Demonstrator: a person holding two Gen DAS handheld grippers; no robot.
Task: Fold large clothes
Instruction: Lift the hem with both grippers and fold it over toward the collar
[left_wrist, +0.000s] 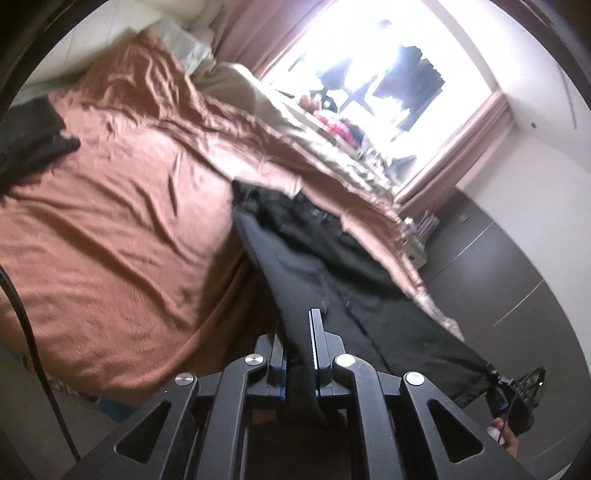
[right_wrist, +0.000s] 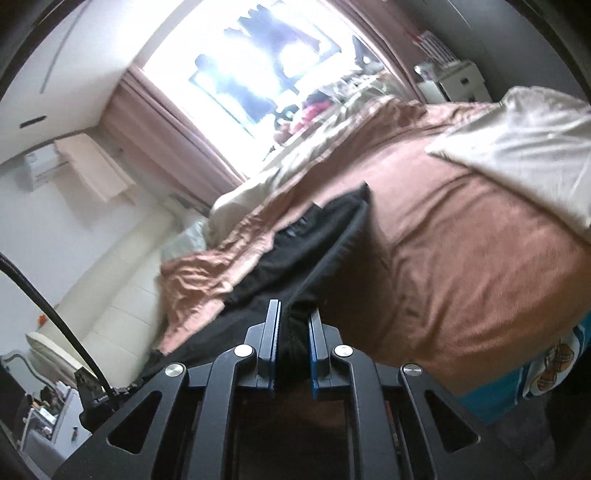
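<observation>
Left wrist view shows the left gripper (left_wrist: 301, 332) pinching an edge of a black garment (left_wrist: 317, 240), the cloth squeezed between its two fingers and hanging down behind them. From there the garment stretches taut to the right, where the right gripper (left_wrist: 496, 378) holds its far corner at the frame's lower right. The rest of the garment slopes up onto the bed (left_wrist: 110, 221), its upper end resting on the brown cover just beside the bed's edge. Another dark piece of clothing (left_wrist: 33, 136) lies at the far left of the bed, well apart. Most of the brown cover between them is bare and wrinkled. To the right of the bed runs a strip of dark floor (left_wrist: 498, 277) along the wall.

Right wrist view shows the right gripper (right_wrist: 293, 325) pressed together on a bunched fold of the same garment (right_wrist: 295, 251), which leads up to the bed (right_wrist: 461, 258). A white sheet (right_wrist: 524, 147) covers the upper right corner. The window (right_wrist: 251, 66) glares behind.
</observation>
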